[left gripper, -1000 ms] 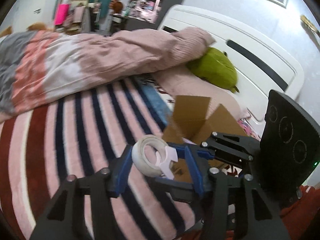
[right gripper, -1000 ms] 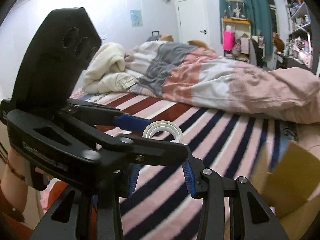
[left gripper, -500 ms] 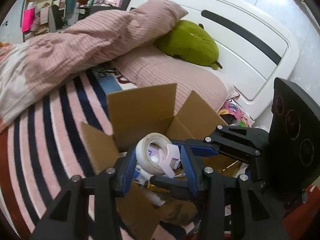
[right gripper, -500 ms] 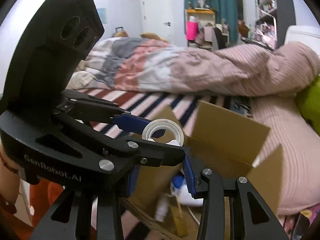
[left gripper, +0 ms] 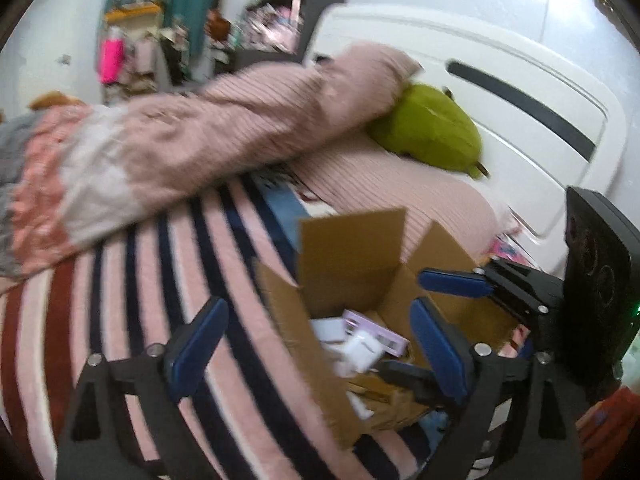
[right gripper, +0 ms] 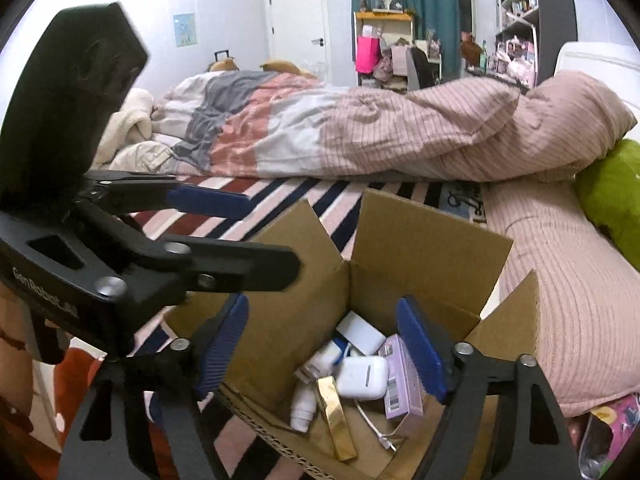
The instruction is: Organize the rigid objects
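Observation:
An open cardboard box (right gripper: 432, 240) stands on the striped bed; it also shows in the left wrist view (left gripper: 352, 256). Inside lie a white earbud case (right gripper: 362, 372), a purple carton (right gripper: 402, 384), a gold stick (right gripper: 334, 416), a small white bottle (right gripper: 302, 406) and a white block (right gripper: 360, 334). My left gripper (left gripper: 316, 348) is open and empty, at the box's left flap. My right gripper (right gripper: 322, 348) is open and empty, just above the box. The tape roll is not visible in either view.
A pink striped duvet (right gripper: 400, 136) lies heaped across the bed behind the box. A green plush (left gripper: 428, 132) rests against the white headboard (left gripper: 520, 92). A pink pillow (right gripper: 560, 280) lies right of the box. Cluttered shelves (right gripper: 516, 20) stand at the far wall.
My left gripper held the white tape roll over the box, then opened; the roll is gone from its jaws. Both grippers now have their jaws wide apart over the box.

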`<state>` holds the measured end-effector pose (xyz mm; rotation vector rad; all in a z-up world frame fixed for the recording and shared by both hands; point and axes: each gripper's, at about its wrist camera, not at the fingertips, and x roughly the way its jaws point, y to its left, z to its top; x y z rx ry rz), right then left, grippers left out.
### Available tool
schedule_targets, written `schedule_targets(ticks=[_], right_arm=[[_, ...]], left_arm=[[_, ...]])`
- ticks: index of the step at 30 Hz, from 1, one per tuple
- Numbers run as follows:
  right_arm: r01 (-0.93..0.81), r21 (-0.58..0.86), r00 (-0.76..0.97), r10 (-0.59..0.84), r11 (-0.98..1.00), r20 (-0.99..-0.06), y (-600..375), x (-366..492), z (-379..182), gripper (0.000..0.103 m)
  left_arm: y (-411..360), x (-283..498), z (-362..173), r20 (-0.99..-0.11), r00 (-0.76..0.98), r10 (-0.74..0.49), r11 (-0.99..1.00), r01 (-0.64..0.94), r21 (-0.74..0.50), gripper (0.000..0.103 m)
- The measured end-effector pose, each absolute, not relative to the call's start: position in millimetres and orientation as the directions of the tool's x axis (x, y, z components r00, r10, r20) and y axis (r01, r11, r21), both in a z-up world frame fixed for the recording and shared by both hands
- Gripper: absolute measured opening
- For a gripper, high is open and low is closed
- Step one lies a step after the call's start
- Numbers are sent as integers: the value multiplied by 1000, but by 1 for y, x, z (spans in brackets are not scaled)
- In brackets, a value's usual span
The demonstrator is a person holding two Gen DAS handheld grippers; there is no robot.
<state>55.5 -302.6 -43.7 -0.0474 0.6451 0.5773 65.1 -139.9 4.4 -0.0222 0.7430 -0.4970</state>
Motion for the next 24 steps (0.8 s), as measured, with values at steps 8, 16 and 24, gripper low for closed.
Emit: schedule_targets(ticks=[8, 16, 24], right_arm=[[-527, 102, 719, 507, 844, -476, -292, 40, -19, 102], [-550, 113, 721, 539, 827, -435, -283, 30, -15, 103], [-544, 111, 722, 531, 832, -444, -282, 30, -19, 103]], left_arm=[[-89, 29, 27, -566, 784, -256, 965, 240, -104, 91], [-53, 9, 26, -535, 830, -158, 987, 133, -84, 92], [-43, 8, 20, -545, 829, -126, 992, 100, -78, 92]])
